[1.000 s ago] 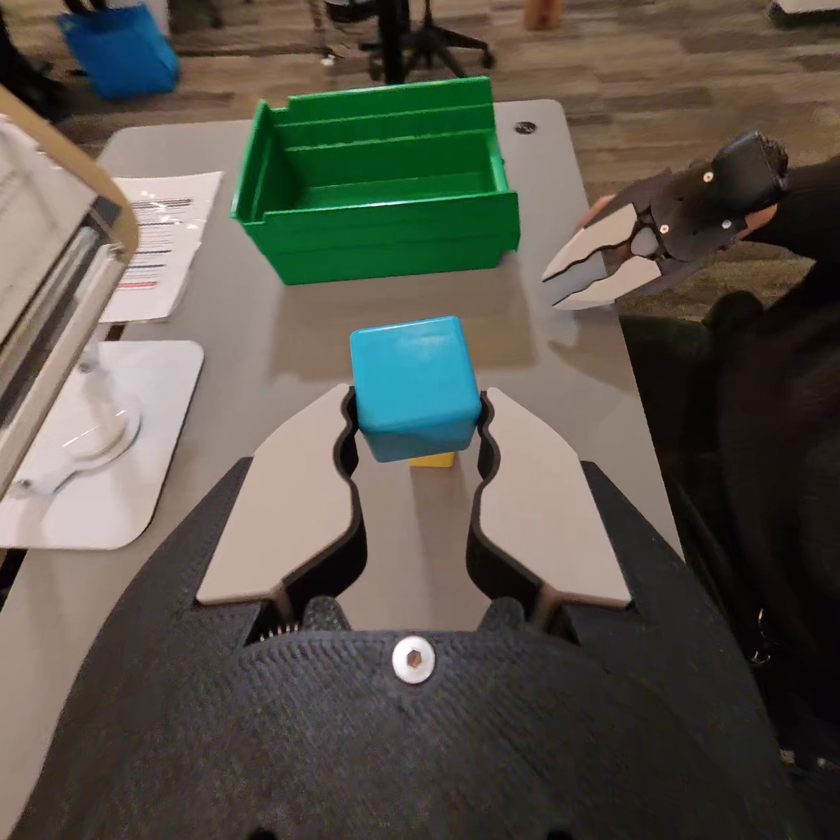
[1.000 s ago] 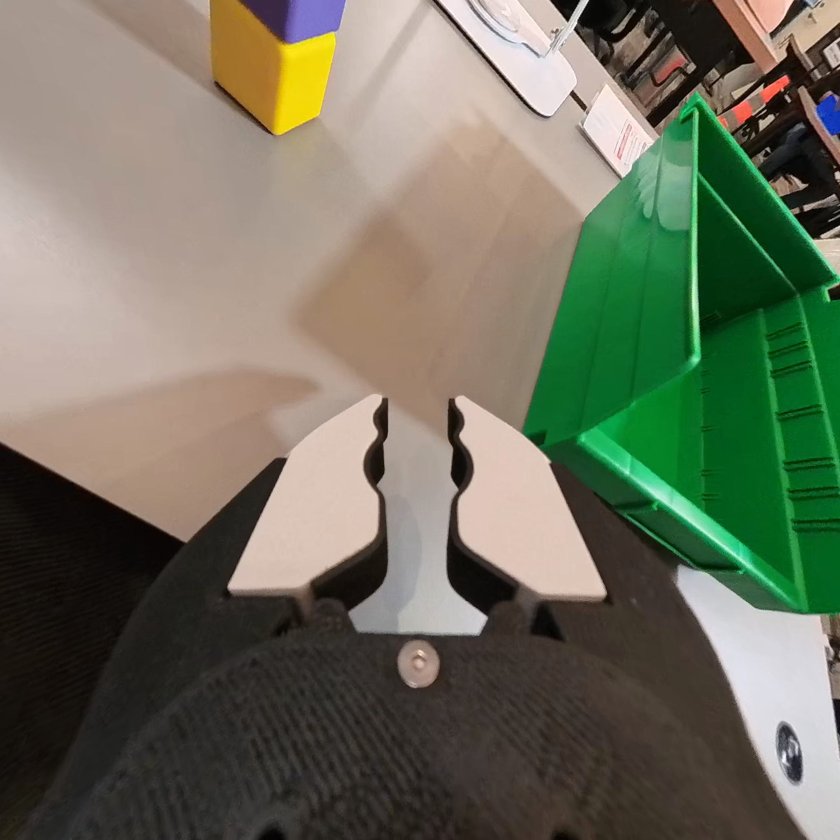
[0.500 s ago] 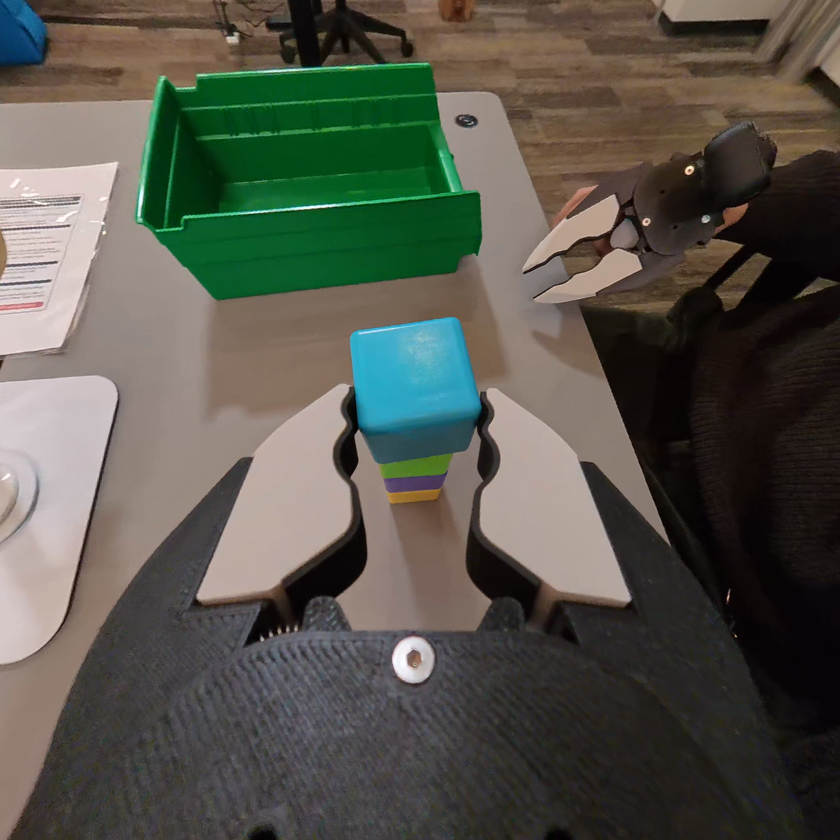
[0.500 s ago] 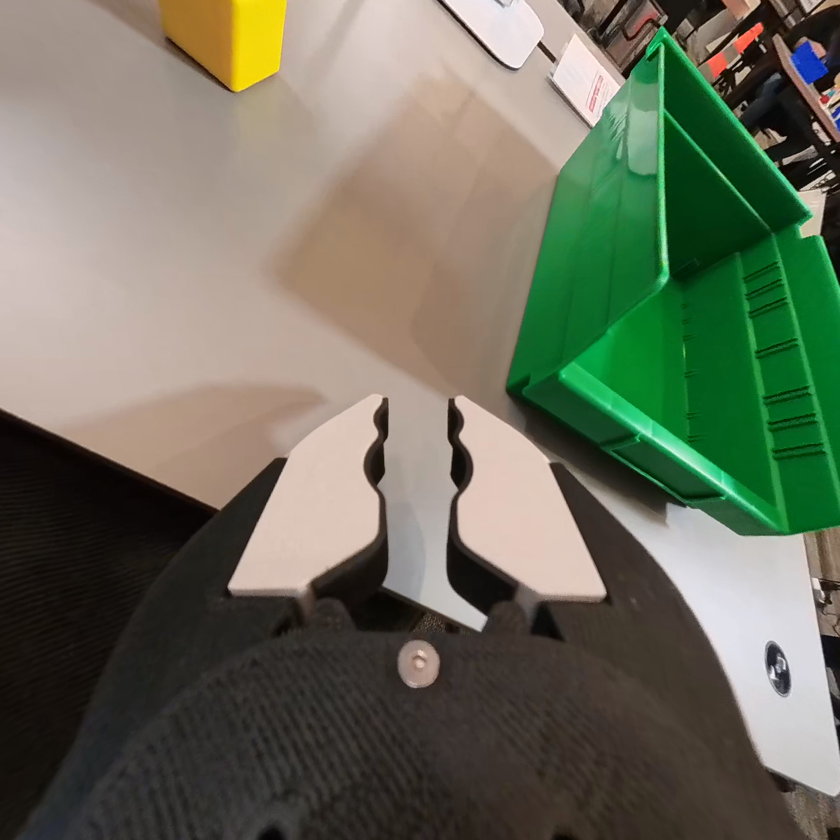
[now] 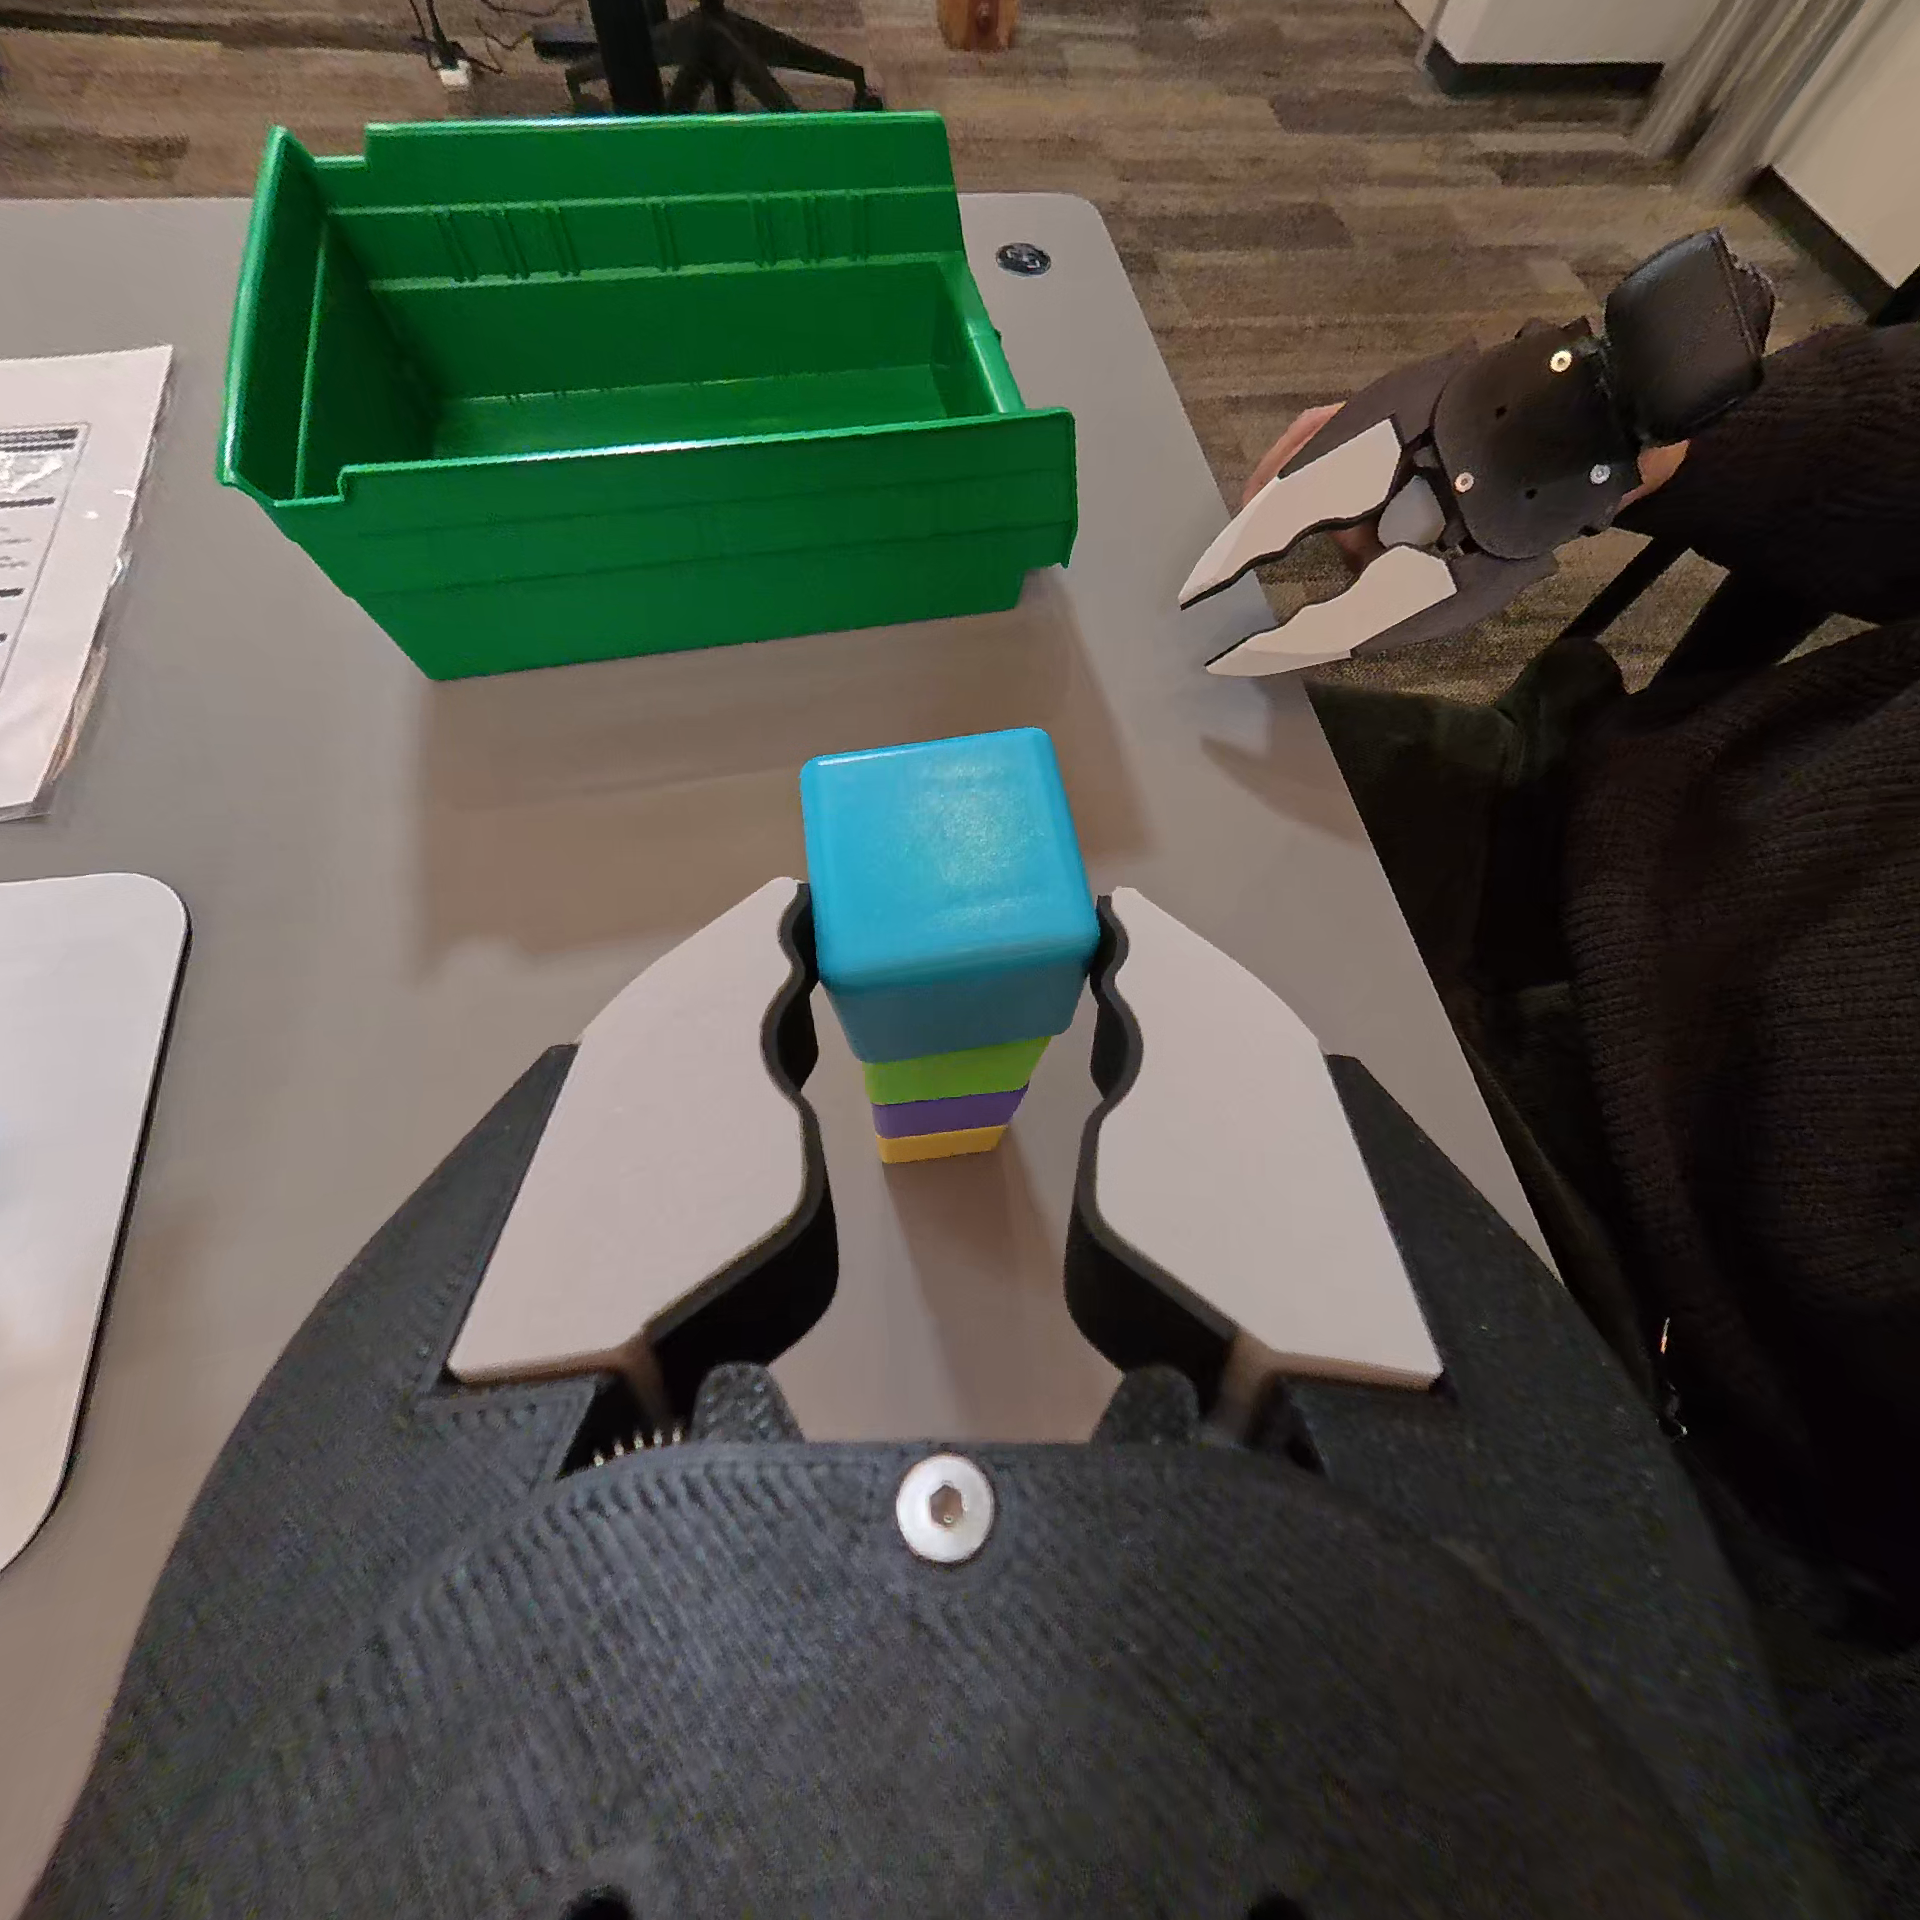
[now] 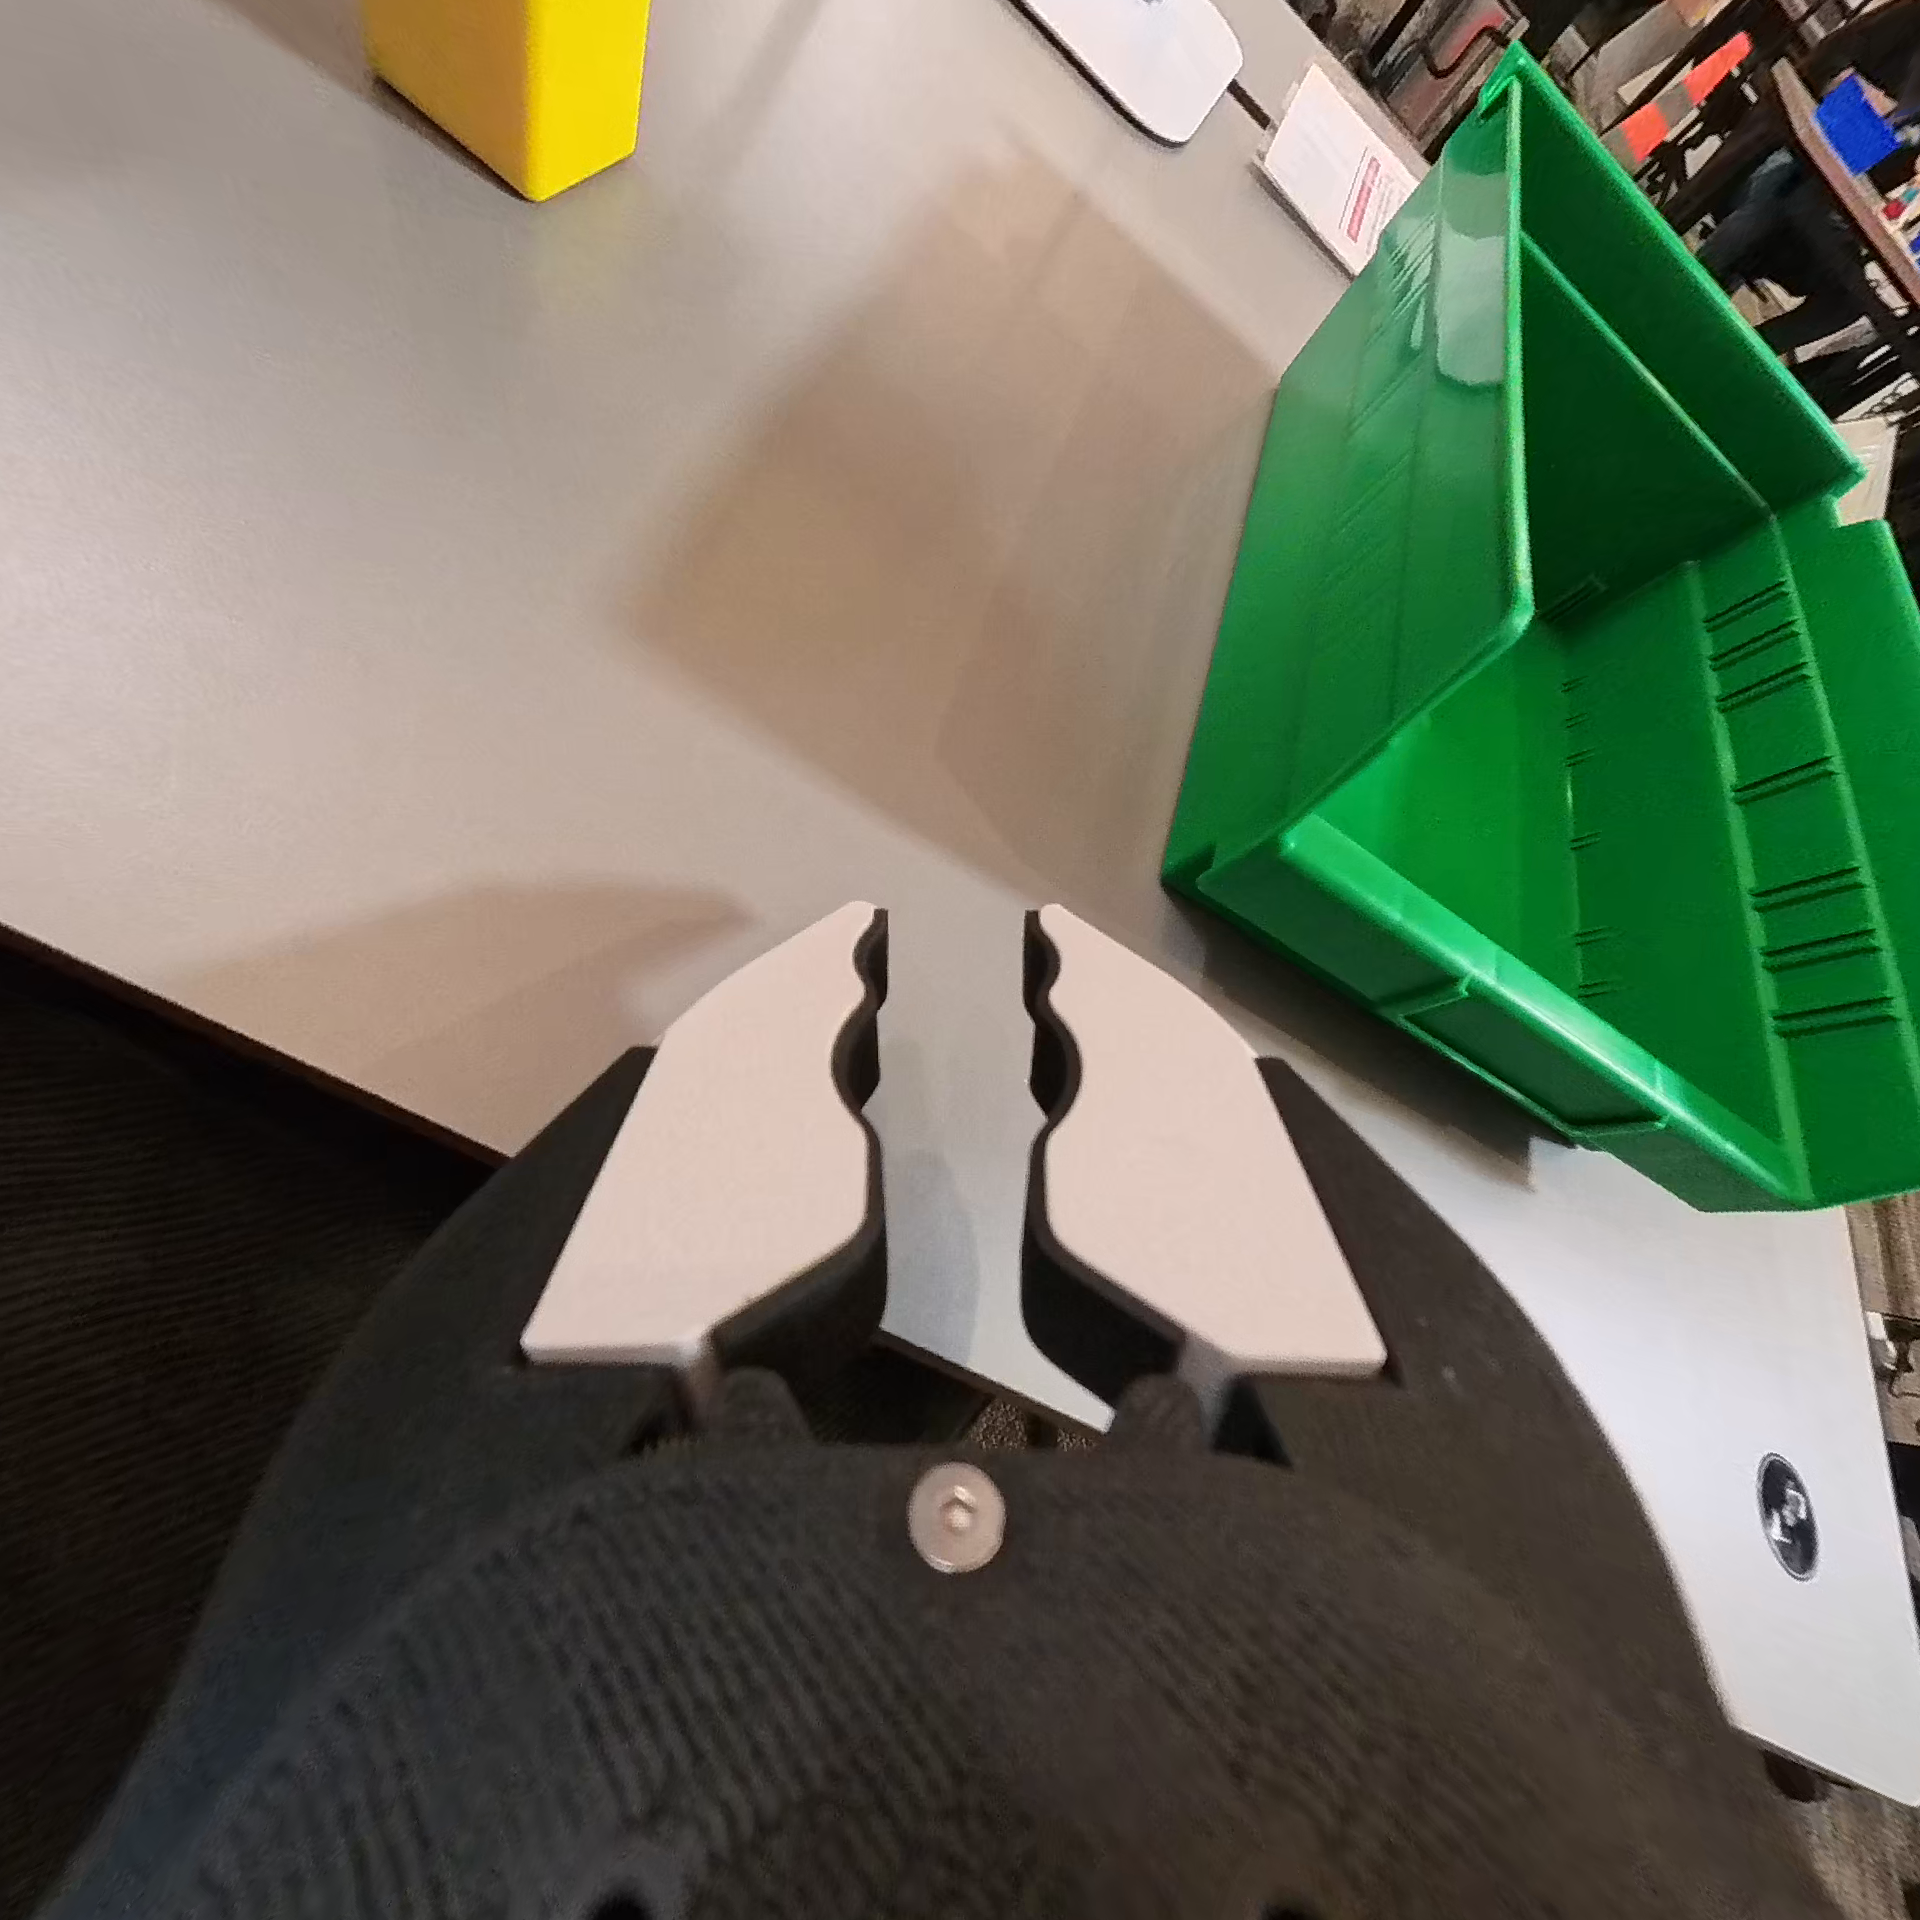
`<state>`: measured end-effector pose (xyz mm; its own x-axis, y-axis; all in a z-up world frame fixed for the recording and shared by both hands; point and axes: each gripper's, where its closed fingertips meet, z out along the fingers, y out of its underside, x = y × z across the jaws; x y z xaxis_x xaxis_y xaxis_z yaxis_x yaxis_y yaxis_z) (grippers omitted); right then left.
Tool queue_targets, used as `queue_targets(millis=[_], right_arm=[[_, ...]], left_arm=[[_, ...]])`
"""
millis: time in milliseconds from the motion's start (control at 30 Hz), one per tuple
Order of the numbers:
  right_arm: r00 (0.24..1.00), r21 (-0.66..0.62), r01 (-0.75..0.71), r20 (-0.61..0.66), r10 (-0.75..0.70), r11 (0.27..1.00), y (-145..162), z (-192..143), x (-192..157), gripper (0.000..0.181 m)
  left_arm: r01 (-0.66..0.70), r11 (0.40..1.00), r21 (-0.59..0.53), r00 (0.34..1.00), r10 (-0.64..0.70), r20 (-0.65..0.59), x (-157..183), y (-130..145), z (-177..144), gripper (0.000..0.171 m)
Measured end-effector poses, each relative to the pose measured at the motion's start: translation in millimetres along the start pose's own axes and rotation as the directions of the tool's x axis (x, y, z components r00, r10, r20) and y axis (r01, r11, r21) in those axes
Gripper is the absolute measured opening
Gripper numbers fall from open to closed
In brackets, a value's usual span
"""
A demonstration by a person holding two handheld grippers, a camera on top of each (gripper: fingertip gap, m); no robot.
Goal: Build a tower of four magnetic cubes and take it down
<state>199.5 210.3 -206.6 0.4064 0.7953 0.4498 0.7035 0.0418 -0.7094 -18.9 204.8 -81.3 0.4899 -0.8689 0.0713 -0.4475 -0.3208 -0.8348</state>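
Observation:
My left gripper (image 5: 945, 930) is shut on a teal cube (image 5: 940, 878) and holds it on or just over a stack of cubes: a lime green cube (image 5: 951, 1070), a purple cube (image 5: 945, 1114) and a yellow cube (image 5: 940, 1143) at the bottom. I cannot tell whether the teal cube touches the green one. My right gripper (image 6: 956, 930) is open a little and empty, over the table's right edge; it also shows in the left wrist view (image 5: 1226, 629). The yellow cube (image 6: 509, 83) shows at the top left of the right wrist view.
An empty green bin (image 5: 623, 499) stands on the grey table (image 5: 416, 831) behind the stack; it also shows in the right wrist view (image 6: 1558, 727). A white pad (image 5: 62, 1143) and a printed sheet (image 5: 52, 551) lie at the left. A person's dark sleeve (image 5: 1766, 831) is at the right.
My left gripper has moved with the teal cube over the stack and lowered toward it, so the green and purple cubes now show beneath. The right gripper has drawn back slightly toward the table edge.

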Motion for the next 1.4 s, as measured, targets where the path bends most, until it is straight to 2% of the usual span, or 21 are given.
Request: queue_targets(millis=[400, 1033, 1200, 1400], right_arm=[[1.0, -0.006, -0.007, -0.008, 0.006, 1.0, 2.8, -2.4, 1.4, 0.025], [1.0, -0.008, -0.008, -0.013, 0.008, 1.0, 4.3, -3.7, 2.3, 0.025], [1.0, -0.006, -0.008, -0.011, 0.008, 1.0, 4.4, -3.8, 2.2, 0.025], [0.999, 0.011, -0.034, 0.011, 0.034, 0.999, 0.1, -3.9, 0.6, 0.026]], left_arm=[[-0.028, 0.999, -0.03, 0.999, 0.027, -0.027, 0.6, 3.8, 10.9, 0.051], [0.012, 1.0, 0.02, 0.999, -0.011, -0.052, -1.4, 7.7, 12.0, 0.051], [0.054, 0.998, -0.012, 0.997, -0.054, -0.062, 0.6, 13.5, 9.4, 0.051], [0.098, 0.993, -0.068, 0.995, -0.098, 0.003, -5.2, 24.5, 6.5, 0.062]])
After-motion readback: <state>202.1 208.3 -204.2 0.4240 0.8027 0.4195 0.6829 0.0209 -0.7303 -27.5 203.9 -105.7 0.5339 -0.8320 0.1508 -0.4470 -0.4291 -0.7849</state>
